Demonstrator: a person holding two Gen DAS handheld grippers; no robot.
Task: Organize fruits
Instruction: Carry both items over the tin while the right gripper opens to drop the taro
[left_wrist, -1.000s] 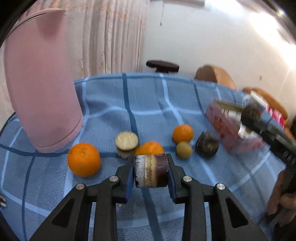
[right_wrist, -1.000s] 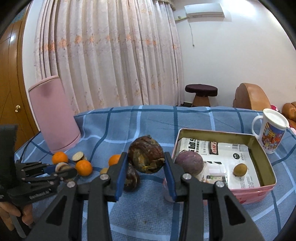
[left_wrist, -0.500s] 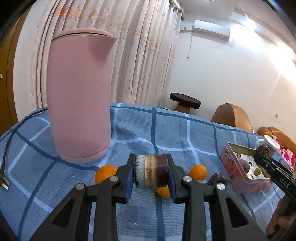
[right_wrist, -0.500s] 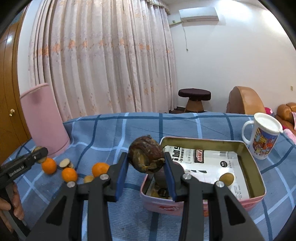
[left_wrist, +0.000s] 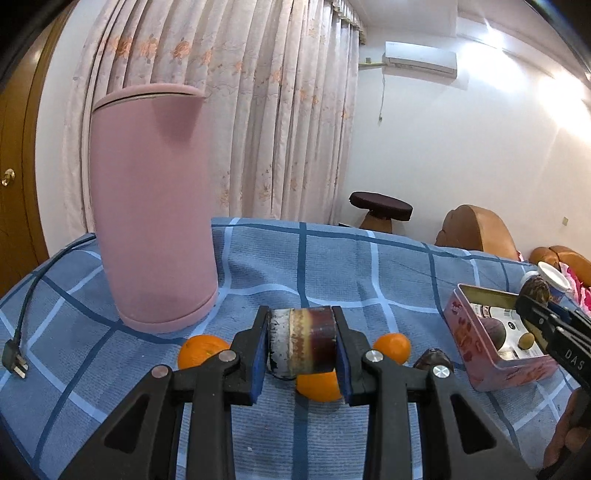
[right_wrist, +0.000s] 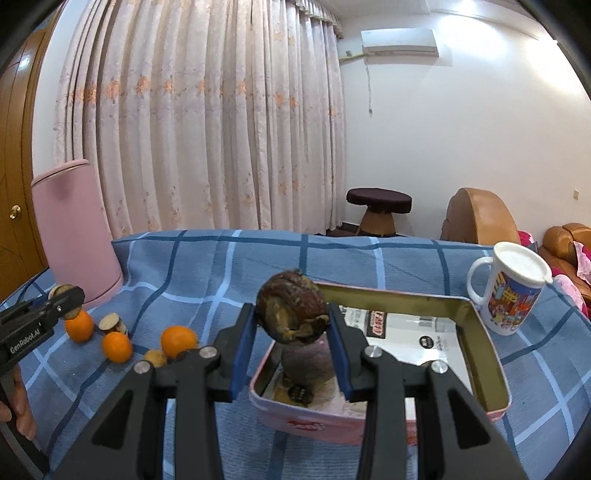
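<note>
Left fingers (left_wrist: 301, 349): closed flat on the two cut ends of a short banded cane piece (left_wrist: 301, 343), held clear above the table (left_wrist: 332, 266); gripping the flat faces probably kept the round stub from rolling out.

Right fingers (right_wrist: 291, 332): part-closed on a dark wrinkled fruit (right_wrist: 291, 306), pinched at its sides, poised over the near end of the pink tin (right_wrist: 487, 350); this placement suggested a release into the tin.

Below the left fingers: three oranges, one just left (left_wrist: 203, 349), one directly beneath (left_wrist: 319, 384), one to the right (left_wrist: 393, 347), with a dark fruit (left_wrist: 432, 360) beyond it, all loose on the table.

Beyond the left fingers: a tall pink kettle (left_wrist: 151, 206), far left.

Tin contents, right view: a purplish fruit (right_wrist: 306, 363) directly under the held one, on a printed paper lining.

Right view only: the white mug (right_wrist: 511, 291) past the tin's far corner, a small tan fruit (right_wrist: 155, 357), and a cut cane slice (right_wrist: 110, 321) among the oranges.

Left view only: a small yellow-green fruit (left_wrist: 526, 339) inside the tin, and the kettle's cord and plug (left_wrist: 14, 363).

Task standing: judged partway; several fruits lay unsorted.
</note>
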